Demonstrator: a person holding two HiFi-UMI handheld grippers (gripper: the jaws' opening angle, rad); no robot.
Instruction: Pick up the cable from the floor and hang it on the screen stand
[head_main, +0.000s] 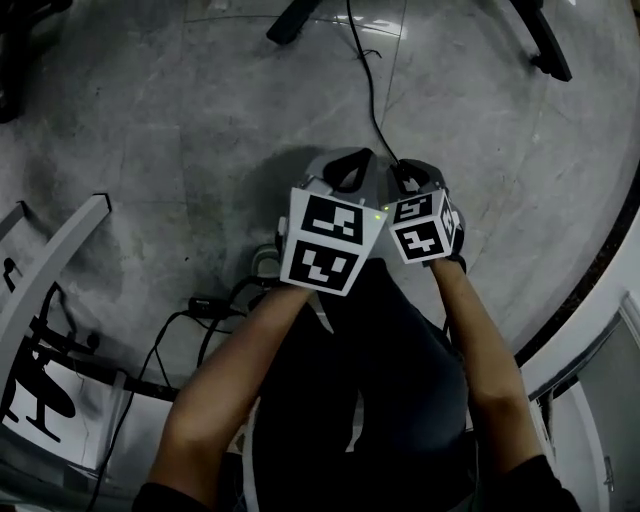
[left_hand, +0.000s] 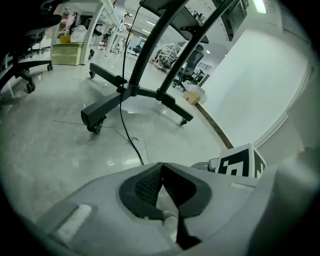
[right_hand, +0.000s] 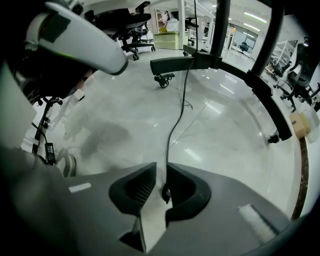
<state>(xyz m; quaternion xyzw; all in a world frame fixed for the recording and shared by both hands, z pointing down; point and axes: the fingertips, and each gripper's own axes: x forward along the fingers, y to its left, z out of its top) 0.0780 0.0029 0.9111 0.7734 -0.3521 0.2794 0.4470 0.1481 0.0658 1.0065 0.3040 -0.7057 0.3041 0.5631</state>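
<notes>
A thin black cable (head_main: 365, 80) runs across the grey floor from the screen stand's black wheeled legs (head_main: 300, 15) to my right gripper (head_main: 408, 178). In the right gripper view the cable (right_hand: 182, 95) comes off the floor and its end sits between the jaws of the right gripper (right_hand: 161, 172), against the right-hand pad, with a narrow gap left. The stand base (right_hand: 200, 62) is straight ahead. My left gripper (head_main: 350, 170) hangs just beside the right one. Its jaws (left_hand: 161, 167) are shut and empty, with the cable (left_hand: 122, 100) and stand (left_hand: 130, 90) beyond.
The person's legs (head_main: 370, 400) are directly below the grippers. A white frame (head_main: 50, 270) with a tangle of other cables (head_main: 170, 340) stands at the left. A dark curb strip (head_main: 600, 260) curves along the right. Office chairs (right_hand: 127, 22) stand farther back.
</notes>
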